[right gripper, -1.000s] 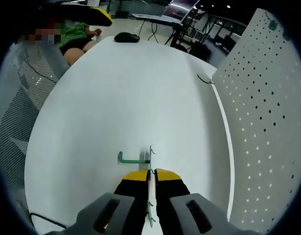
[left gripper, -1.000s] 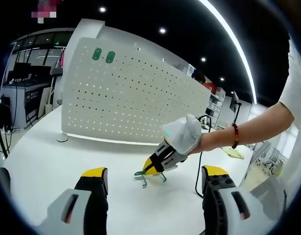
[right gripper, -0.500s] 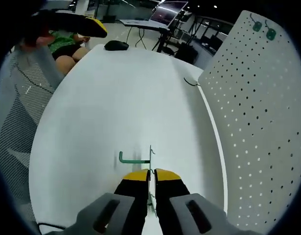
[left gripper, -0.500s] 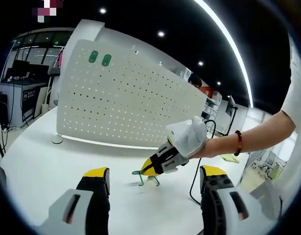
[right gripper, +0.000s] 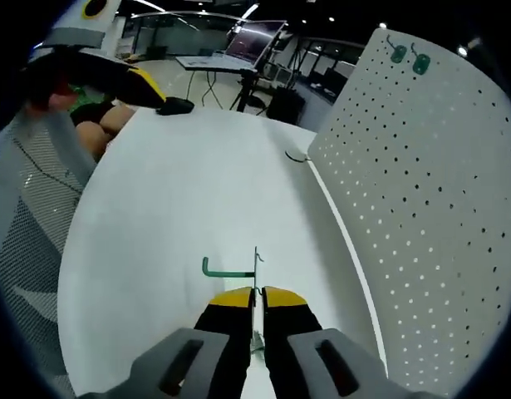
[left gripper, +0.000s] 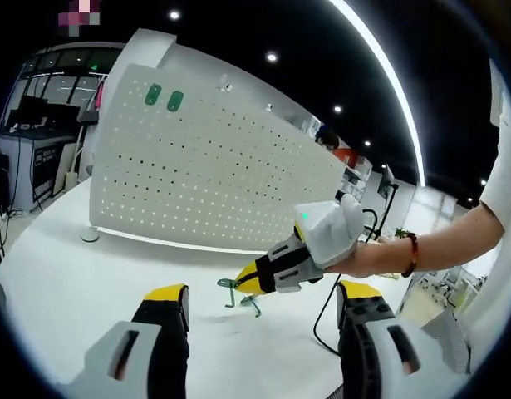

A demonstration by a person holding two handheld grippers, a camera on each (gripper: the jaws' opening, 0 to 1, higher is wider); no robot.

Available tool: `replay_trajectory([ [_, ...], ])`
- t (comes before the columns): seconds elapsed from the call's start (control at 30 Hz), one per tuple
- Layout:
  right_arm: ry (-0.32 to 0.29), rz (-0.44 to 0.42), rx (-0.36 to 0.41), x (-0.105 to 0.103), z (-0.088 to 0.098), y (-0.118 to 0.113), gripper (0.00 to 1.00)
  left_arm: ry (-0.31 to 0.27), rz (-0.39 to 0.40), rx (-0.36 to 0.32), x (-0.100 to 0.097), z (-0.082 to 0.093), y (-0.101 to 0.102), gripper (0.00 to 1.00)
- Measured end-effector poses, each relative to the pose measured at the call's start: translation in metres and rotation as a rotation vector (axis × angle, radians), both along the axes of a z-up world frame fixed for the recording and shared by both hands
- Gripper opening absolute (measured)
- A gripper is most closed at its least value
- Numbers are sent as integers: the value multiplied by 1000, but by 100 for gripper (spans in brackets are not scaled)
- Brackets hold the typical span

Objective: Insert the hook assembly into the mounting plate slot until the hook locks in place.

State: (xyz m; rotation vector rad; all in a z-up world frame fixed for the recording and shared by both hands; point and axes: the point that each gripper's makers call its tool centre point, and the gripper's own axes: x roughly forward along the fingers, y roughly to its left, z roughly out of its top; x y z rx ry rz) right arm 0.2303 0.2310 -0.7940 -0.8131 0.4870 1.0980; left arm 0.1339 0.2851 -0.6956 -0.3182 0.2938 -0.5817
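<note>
A white pegboard [left gripper: 213, 179] stands upright on the white table [left gripper: 64, 283], with two green hooks [left gripper: 164, 98] hung near its top corner. The same pegboard [right gripper: 421, 166] rises on the right of the right gripper view. My right gripper [right gripper: 255, 293] is shut on a green wire hook [right gripper: 230, 268], whose bent arm juts to the left above the table. In the left gripper view that right gripper [left gripper: 248, 287] holds the green hook [left gripper: 237, 293] just above the table. My left gripper [left gripper: 259, 299] stands open with nothing between its jaws.
A black cable [left gripper: 326, 320] trails over the table under the person's arm. A small dark hook [right gripper: 297, 156] lies by the pegboard's far foot, and a black mouse [right gripper: 177, 105] rests at the far table edge. Desks and monitors fill the background.
The right gripper has lifted the green hook off the table and risen slightly. Both views have tilted upward, bringing more of the pegboard's top into sight.
</note>
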Motion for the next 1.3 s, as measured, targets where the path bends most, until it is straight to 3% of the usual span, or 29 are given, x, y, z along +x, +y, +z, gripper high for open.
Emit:
replay_trajectory([
  [0.1, -4, -12, 20, -3, 5, -1, 2, -8, 5, -2, -1, 2, -1, 76],
  [0.17, 17, -43, 73, -7, 12, 0, 2, -9, 3, 2, -2, 2, -2, 76],
  [0.27, -21, -50, 89, -9, 23, -3, 2, -22, 7, 2, -3, 5, -4, 75],
  [0.37, -13, -71, 124, -11, 29, -4, 2, -21, 6, -1, -4, 6, -5, 75],
  [0.77, -66, -68, 213, -22, 58, -3, 2, -26, -2, -2, -11, 15, -16, 73],
  [1.3, -76, -104, 329, -32, 86, -8, 2, -34, 20, -33, -13, 24, -19, 67],
])
